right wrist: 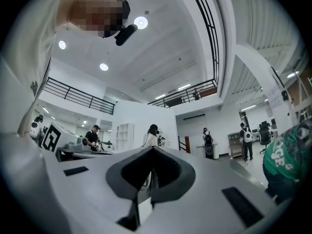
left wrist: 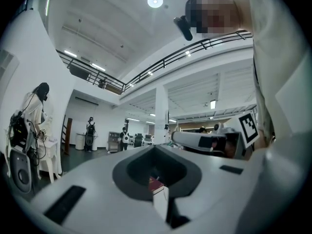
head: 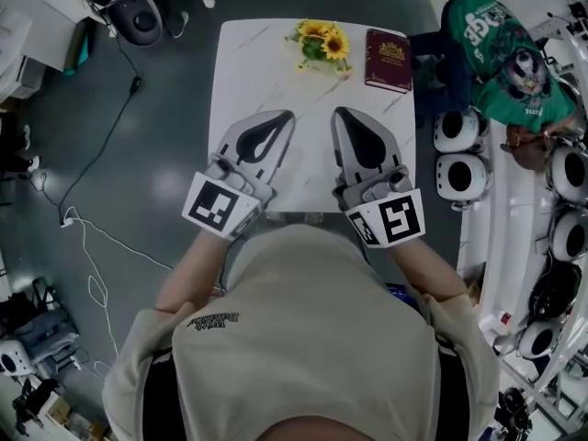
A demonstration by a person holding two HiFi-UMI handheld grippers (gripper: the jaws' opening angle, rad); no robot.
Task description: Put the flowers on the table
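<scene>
Head view, looking steeply down on a white marble table (head: 248, 81).

At near left, the left gripper (head: 287, 116) rests low over the near half of the table, its tip pointing to the far side. The left gripper view shows its jaws pressed together with nothing held between them.

At the far edge of the table, about the middle, sit the flowers (head: 323, 44): yellow sunflowers with green leaves. They are already on the tabletop, well apart from both grippers.

At near right, the right gripper (head: 340, 114) lies alongside the left one, pointing the same way. The right gripper view shows its jaws closed and empty too.

Just right of the flowers, a dark red book (head: 388, 59) lies flat on the far right corner. Beyond the table's right side is a person in a green top (head: 501, 53).

As I judge it, the flowers seem to be in place, so the grippers are parked and idle. If the flowers still need moving, the jaws must be opened before reaching. It would be better to take them by the stems than by the blooms, and to keep clear of the book.

Containers: I cannot tell whether a vase or pot holds the stems, because the leaves hide the base. No other container shows on the table.
</scene>
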